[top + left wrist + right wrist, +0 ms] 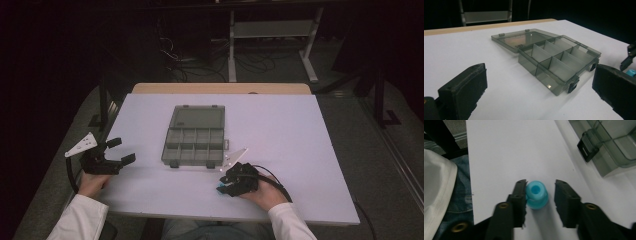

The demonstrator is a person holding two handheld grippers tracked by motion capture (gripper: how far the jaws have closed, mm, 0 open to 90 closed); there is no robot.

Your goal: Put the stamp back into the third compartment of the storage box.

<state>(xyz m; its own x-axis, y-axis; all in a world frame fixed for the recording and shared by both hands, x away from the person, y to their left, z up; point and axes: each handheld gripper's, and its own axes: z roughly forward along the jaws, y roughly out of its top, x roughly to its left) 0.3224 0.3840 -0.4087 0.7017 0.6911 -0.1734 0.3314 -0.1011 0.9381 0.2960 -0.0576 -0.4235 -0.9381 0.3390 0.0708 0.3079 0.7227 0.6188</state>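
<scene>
Landmark is the box (194, 142), a smoky clear compartment case on the white table (300, 130). It's open, and its lid (197, 117) lies flat on the table behind it, hinged along the far edge. As far as we can see, the compartments hold nothing.

Right gripper (540, 187): near the box's front right corner, a bit toward the person, low over the table. Its jaws straddle the blue cap (537, 194), a small round plastic piece with a hole in its top. The cap stands on the table, apart from the box, on the near side of its front right corner. In the right gripper view we see one pad (520, 195) touching the cap's side. The other pad (564, 200) stands off it with a visible gap. So the jaws aren't clamped on it yet: they bracket the cap and only one side touches. The box's black latch (587, 150) sits just past the cap in that view.

Left gripper (121, 150): well left of the box, by the table's left edge, pointing toward the box. Its jaws are wide apart with nothing between them. In the left gripper view we see the box's front corner framed between the two pads, well apart from them.

Both hands come in from the near edge, in white sleeves (82, 217).
</scene>
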